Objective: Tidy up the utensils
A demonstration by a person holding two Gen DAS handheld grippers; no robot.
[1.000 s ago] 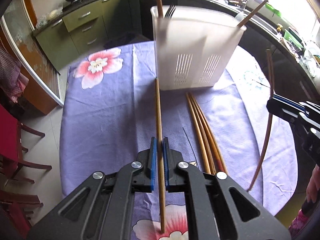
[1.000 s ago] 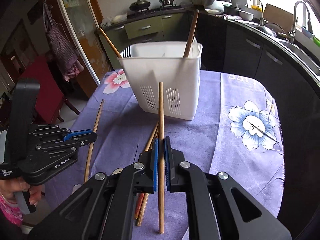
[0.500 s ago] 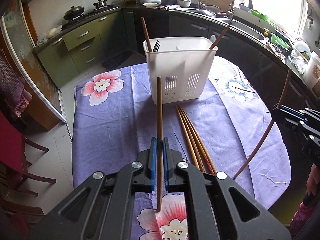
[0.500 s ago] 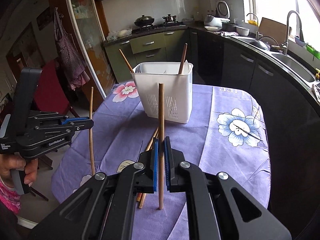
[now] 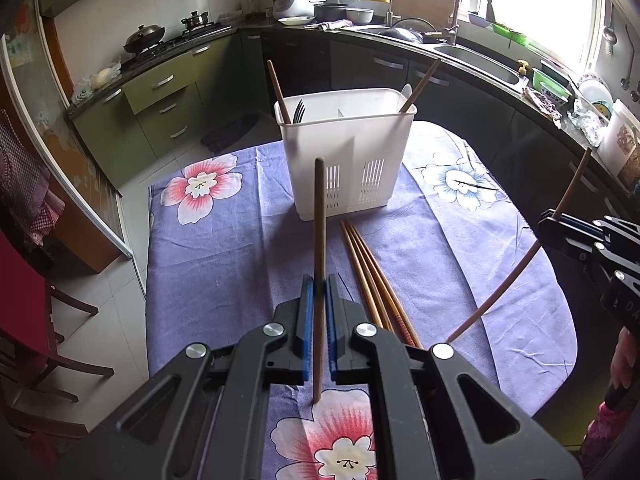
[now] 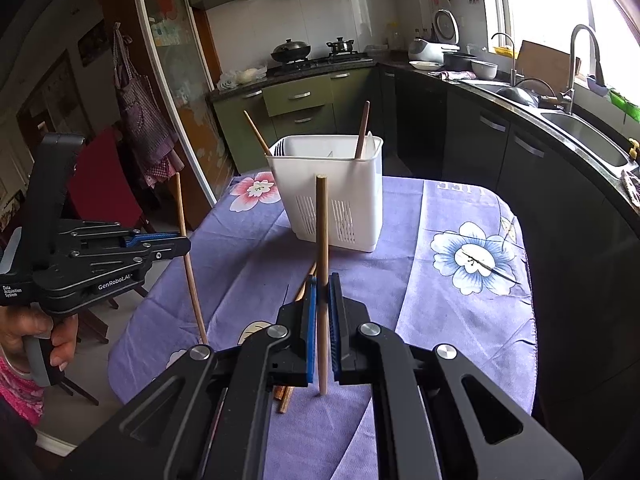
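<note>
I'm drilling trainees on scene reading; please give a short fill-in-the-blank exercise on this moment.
1. The left gripper is shut on one wooden ____.
2. The white plastic utensil caddy stands on a ____ floral tablecloth.
3. The right gripper holds its own wooden stick nearly ____.

Missing words: chopstick; purple; upright

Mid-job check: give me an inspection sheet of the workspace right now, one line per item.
Surface: table under a purple floral cloth.
Job's things: white caddy holding two chopsticks and a fork; loose chopsticks lie on the cloth before it.
Clutter: nothing seen.
Grippers: left gripper and right gripper each shut on one chopstick, raised off the cloth.
Cables: nothing seen.
Surroundings: kitchen counter, sink, stove, red chair.
</note>
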